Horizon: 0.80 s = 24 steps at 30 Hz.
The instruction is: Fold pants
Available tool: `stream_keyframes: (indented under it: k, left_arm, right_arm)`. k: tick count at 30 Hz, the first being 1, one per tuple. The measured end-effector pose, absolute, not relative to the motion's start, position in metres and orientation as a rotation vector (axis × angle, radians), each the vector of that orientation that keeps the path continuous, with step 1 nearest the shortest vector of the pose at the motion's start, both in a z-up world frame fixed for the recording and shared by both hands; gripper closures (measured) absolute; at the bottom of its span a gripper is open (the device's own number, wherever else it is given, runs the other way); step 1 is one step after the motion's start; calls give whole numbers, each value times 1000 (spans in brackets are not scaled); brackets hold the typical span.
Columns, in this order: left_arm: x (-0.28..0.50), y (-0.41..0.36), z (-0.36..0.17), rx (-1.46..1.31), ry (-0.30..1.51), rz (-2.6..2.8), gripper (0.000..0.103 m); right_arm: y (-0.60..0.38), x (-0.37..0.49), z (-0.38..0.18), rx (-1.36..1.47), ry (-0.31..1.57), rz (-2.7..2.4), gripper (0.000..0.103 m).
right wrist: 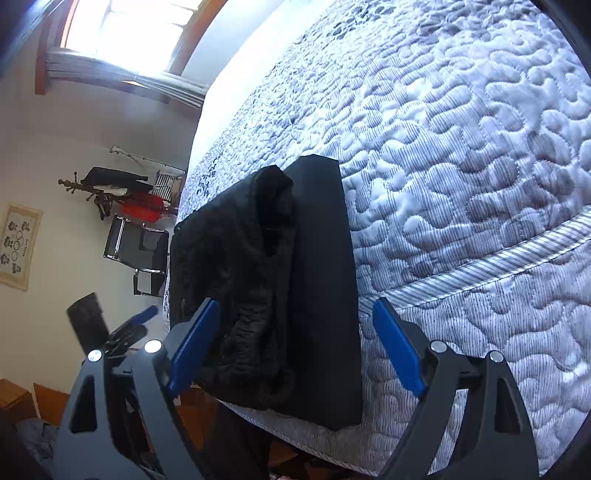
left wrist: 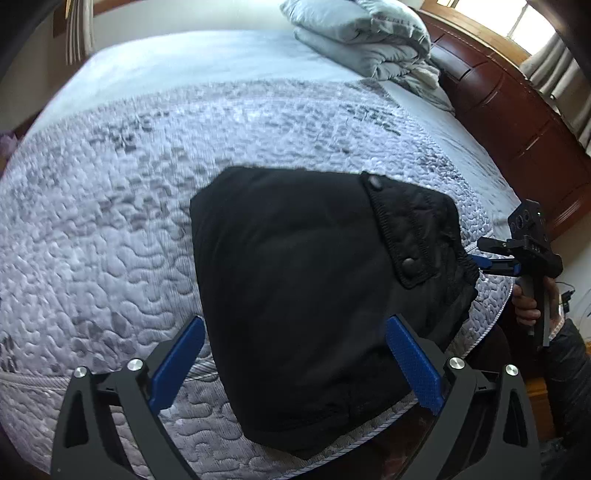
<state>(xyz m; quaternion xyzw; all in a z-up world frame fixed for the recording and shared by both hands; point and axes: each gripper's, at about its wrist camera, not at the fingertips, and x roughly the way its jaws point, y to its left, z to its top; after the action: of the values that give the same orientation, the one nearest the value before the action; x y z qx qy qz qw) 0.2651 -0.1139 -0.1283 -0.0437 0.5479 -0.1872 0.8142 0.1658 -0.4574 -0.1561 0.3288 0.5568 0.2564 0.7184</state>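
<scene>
Pants [left wrist: 295,302], black and folded into a compact bundle, are laid at the mattress [left wrist: 110,221] edge. Fingers of the left gripper [left wrist: 295,369] and right gripper [right wrist: 295,343] are spread wide, nothing being grasped.

Quilted mattress [left wrist: 129,221] fills the room; grey duvet [left wrist: 362,37] at one o'clock, bright window [right wrist: 136,33] beyond.

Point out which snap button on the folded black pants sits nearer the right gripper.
The lower snap button on the pants, on the waistband flap's near corner. The other snap sits farther up, away from the right gripper.
</scene>
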Motion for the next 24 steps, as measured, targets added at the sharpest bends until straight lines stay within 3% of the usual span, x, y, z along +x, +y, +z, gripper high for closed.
stream_keyframes:
  k: [10, 24]
  left_arm:
    - [294, -43, -219, -643, 1373, -495, 4]
    - [317, -47, -274, -901, 1527, -779, 4]
  right_arm:
    - [-446, 177, -172, 727, 1266, 612, 18]
    - [-432, 191, -198, 823, 1309, 763, 14]
